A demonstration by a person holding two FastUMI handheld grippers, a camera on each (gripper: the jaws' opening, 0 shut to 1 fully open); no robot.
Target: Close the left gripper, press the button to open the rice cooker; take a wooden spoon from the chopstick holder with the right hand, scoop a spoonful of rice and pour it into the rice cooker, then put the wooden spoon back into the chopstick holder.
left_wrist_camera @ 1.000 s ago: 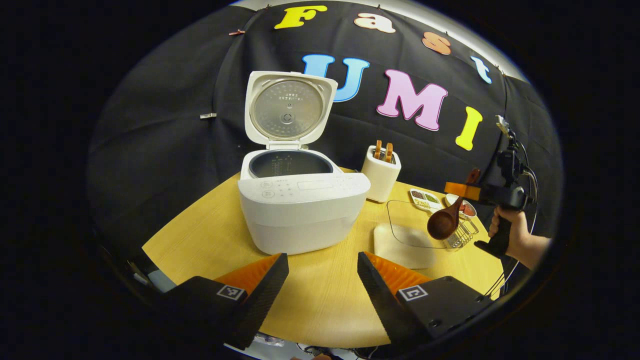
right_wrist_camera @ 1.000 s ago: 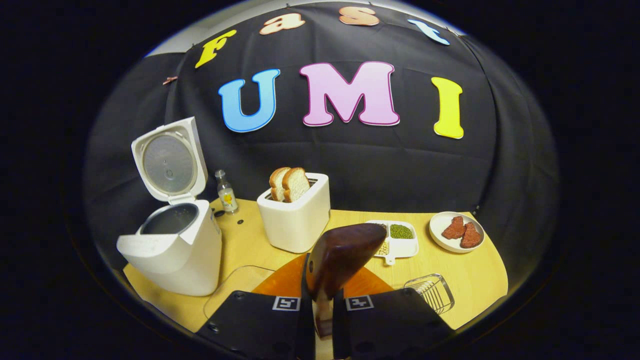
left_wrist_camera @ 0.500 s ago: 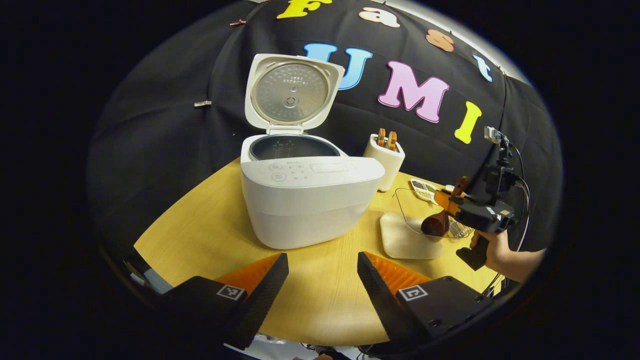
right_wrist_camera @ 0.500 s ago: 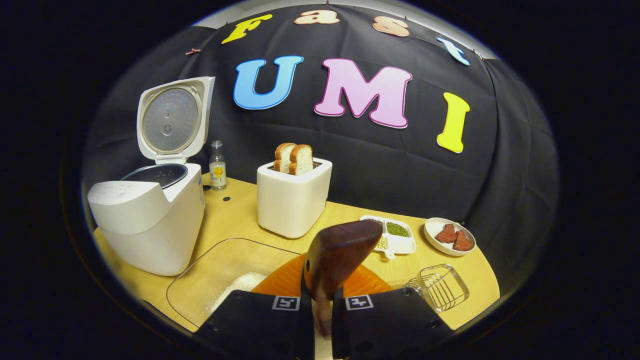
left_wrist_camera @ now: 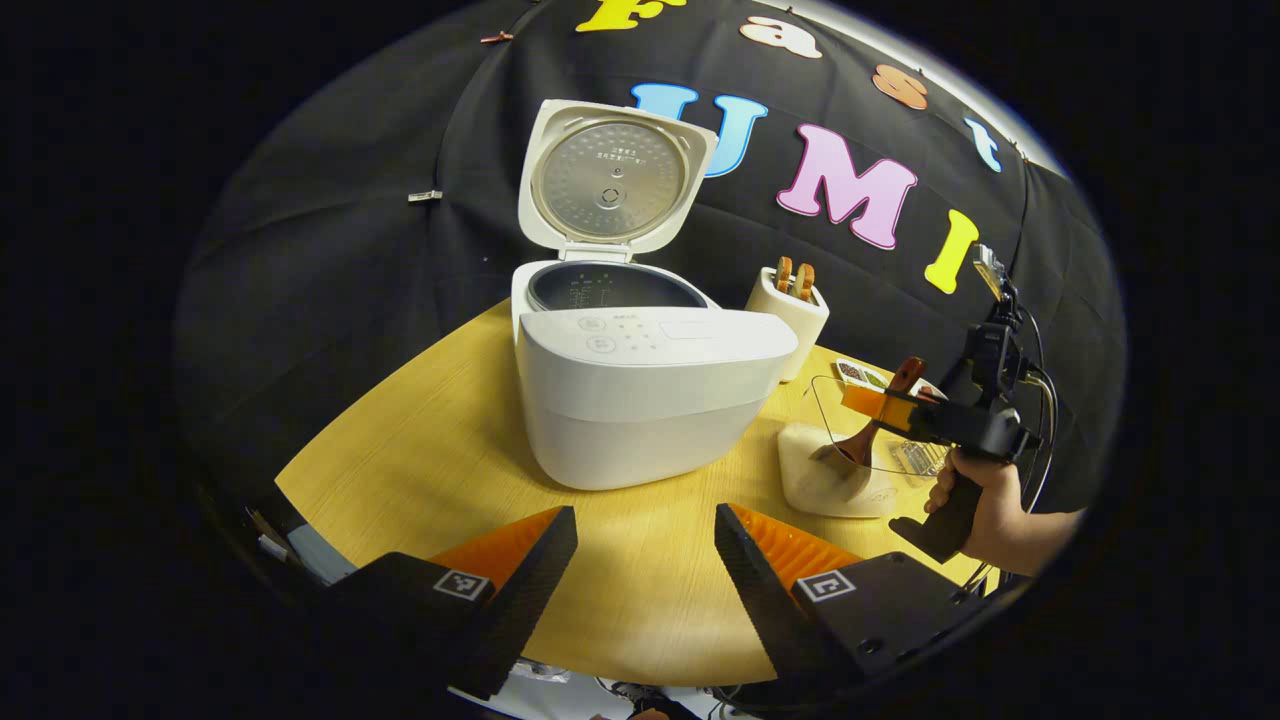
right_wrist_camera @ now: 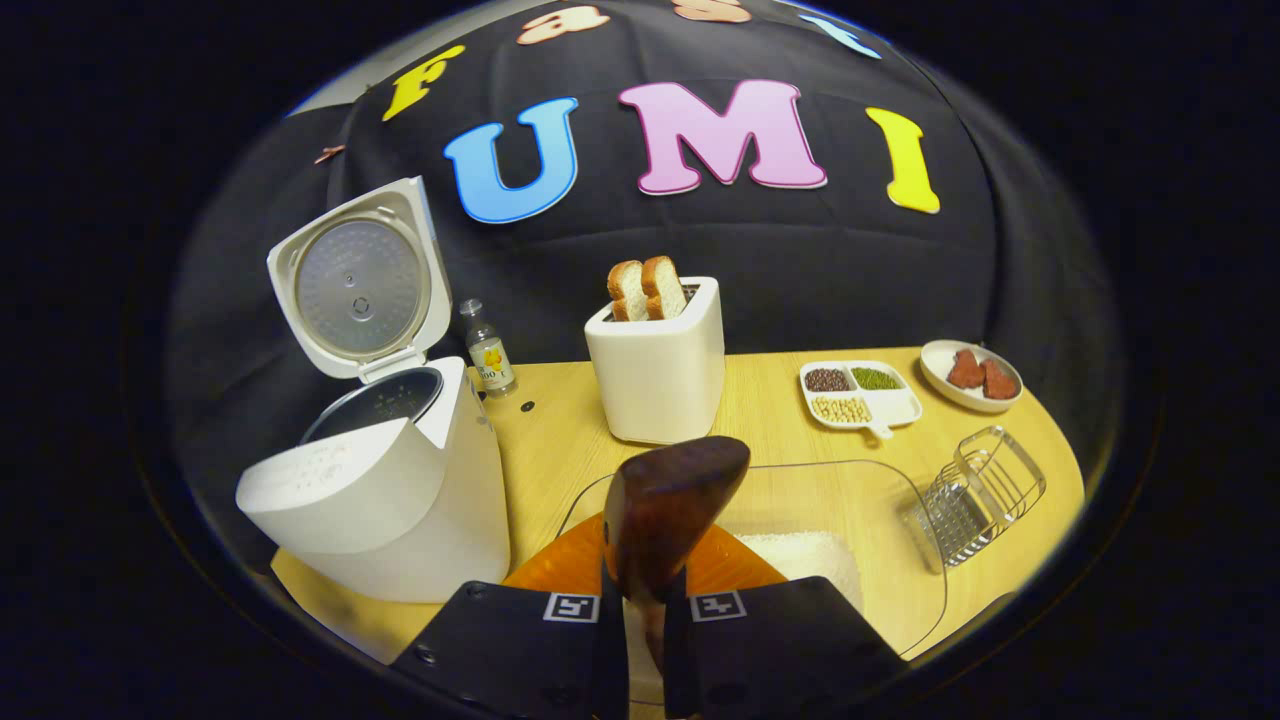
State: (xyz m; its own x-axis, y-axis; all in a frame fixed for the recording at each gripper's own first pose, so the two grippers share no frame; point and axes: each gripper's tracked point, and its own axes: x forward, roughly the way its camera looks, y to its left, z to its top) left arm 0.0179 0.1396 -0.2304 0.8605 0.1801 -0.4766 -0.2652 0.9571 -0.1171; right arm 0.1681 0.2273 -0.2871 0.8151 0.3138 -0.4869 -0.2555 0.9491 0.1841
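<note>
The white rice cooker (left_wrist_camera: 640,400) stands open, lid (left_wrist_camera: 612,180) upright and the dark inner pot bare. My left gripper (left_wrist_camera: 645,560) hovers open over the table's front edge, holding nothing. At the right, a hand holds my right gripper (left_wrist_camera: 895,408), shut on the wooden spoon (left_wrist_camera: 868,440), whose bowl dips into the rice (left_wrist_camera: 830,480) in the clear tub. In the right gripper view the spoon (right_wrist_camera: 668,505) rises between the shut fingers of my right gripper (right_wrist_camera: 645,590), above the clear tub (right_wrist_camera: 900,500) and its rice (right_wrist_camera: 812,555). The rice cooker (right_wrist_camera: 380,510) sits to the left there.
A wire chopstick holder (right_wrist_camera: 978,492) stands right of the tub. Behind it are a white toaster with two bread slices (right_wrist_camera: 660,365), a divided dish of beans (right_wrist_camera: 862,392), a plate of red pieces (right_wrist_camera: 972,372) and a small bottle (right_wrist_camera: 488,350). The round wooden table (left_wrist_camera: 420,450) ends close in front.
The right gripper has come down and forward, bringing the spoon's bowl from above the tub into the rice. The left gripper has shifted a little and stays open.
</note>
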